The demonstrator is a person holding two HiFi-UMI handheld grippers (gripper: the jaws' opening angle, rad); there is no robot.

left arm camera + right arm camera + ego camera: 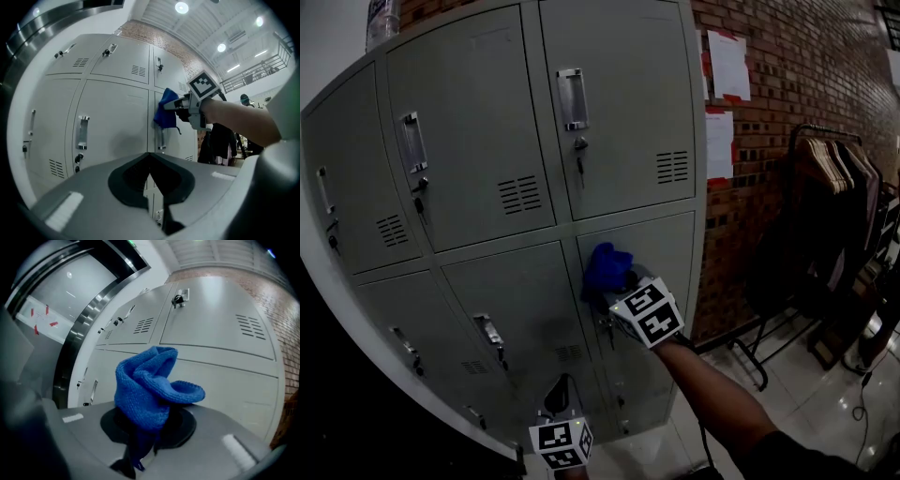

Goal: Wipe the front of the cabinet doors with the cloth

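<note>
While the right gripper [140, 446] clamps a blue knitted cloth [145, 390] against the grey metal cabinet [469, 131], the left gripper [150, 180] hangs closed.

Coarse, knitted blue cloth [145, 390]; cabinet doors [469, 131] — smooth, matt grey-painted metal.

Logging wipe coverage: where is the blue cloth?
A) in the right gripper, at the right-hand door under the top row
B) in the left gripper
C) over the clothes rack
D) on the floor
A: the right gripper is shut on the blue cloth, held up at that door.
</note>
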